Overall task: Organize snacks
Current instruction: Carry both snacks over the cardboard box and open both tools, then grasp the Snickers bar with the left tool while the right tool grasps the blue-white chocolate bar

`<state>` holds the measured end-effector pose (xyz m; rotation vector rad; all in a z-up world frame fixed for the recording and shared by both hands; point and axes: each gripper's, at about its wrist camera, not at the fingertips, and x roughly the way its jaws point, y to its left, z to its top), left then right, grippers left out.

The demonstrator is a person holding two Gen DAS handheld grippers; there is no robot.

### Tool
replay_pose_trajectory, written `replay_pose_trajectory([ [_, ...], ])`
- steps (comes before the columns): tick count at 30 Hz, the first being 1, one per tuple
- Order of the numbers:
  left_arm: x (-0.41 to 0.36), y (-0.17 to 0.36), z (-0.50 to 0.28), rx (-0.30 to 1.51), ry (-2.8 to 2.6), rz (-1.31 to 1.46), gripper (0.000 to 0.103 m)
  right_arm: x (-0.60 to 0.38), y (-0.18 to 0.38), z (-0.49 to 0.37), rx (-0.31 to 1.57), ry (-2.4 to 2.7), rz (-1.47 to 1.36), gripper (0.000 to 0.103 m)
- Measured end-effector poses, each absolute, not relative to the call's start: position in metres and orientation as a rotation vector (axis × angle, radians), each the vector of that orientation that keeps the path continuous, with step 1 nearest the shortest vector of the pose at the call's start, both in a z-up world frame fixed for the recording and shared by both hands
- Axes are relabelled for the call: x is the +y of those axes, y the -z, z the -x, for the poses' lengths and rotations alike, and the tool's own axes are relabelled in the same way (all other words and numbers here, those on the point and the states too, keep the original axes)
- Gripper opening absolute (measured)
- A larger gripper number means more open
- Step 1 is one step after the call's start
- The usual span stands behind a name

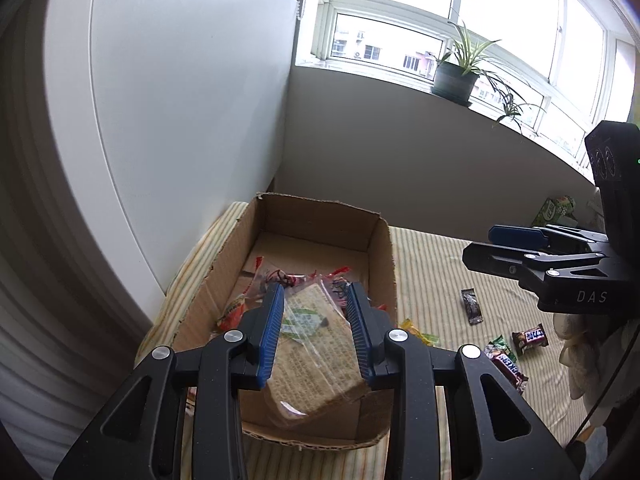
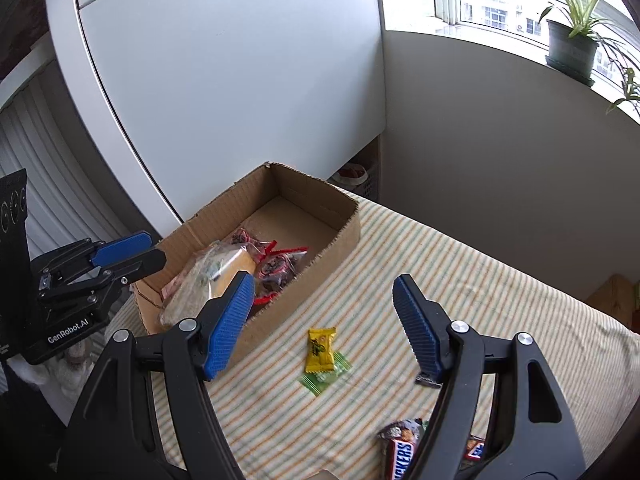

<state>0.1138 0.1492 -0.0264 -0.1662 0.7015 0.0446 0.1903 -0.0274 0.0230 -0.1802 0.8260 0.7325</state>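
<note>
Left gripper (image 1: 314,334) spread above cracker pack (image 1: 316,354) — right gripper (image 2: 322,326) spread, empty.

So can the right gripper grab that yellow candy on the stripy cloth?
Probably yes. The right gripper is open and hangs above the yellow candy, which lies in the open on the striped cloth beside the cardboard box. Nothing covers it, though it rests partly on a green wrapper.

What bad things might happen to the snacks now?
1. The big clear-wrapped cake leans on the cardboard box's near wall, between the open left tongs; it might tip out.
2. The open right tongs hang over the yellow candy, which overlaps a green packet; grabbing one might drag both.
</note>
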Motion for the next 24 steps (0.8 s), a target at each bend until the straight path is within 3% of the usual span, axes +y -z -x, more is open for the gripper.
replay_pose_trajectory([
  [12, 0.081, 0.036, -0.104, 0.743, 0.077, 0.136, 0.031, -0.134, -0.003, -0.177, 0.879, -0.589, 0.163, 0.075],
  [24, 0.020, 0.075, -0.118, 0.867, 0.190, 0.093, 0.031, -0.176, 0.043, -0.180, 0.962, -0.563, 0.172, 0.075],
])
